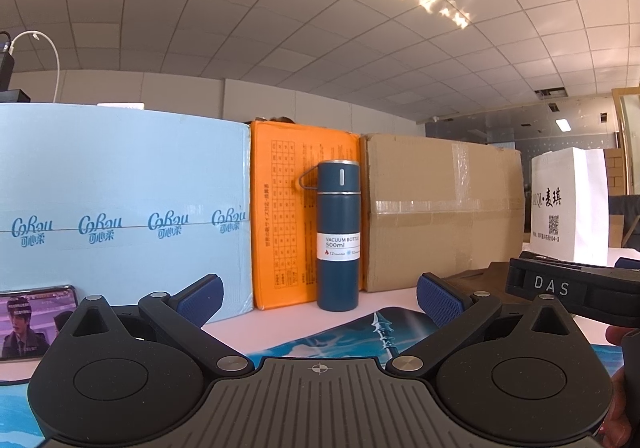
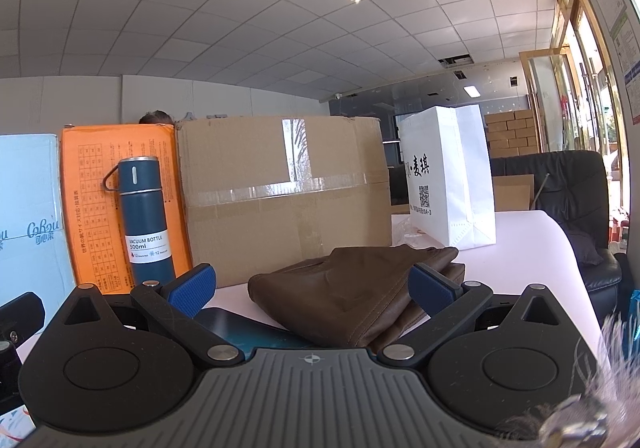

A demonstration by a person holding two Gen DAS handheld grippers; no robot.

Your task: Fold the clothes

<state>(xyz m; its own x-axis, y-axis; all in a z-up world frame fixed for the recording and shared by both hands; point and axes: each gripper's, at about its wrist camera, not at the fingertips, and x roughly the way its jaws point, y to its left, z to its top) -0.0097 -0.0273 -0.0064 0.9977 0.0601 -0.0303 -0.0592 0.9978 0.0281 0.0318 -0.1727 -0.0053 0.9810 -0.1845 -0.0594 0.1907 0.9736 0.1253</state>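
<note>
A folded brown garment lies on the white table, partly on a blue patterned mat. My right gripper is open; its blue-padded fingers stand either side of the garment's near part, not closed on it. My left gripper is open and empty above the blue mat, facing a blue vacuum bottle. The right gripper's black body shows at the right of the left wrist view, with a strip of the brown garment behind it.
A light blue box, an orange box and a brown cardboard box line the table's back. A white paper bag stands at right. A phone playing video lies at left. A black chair is beyond the table.
</note>
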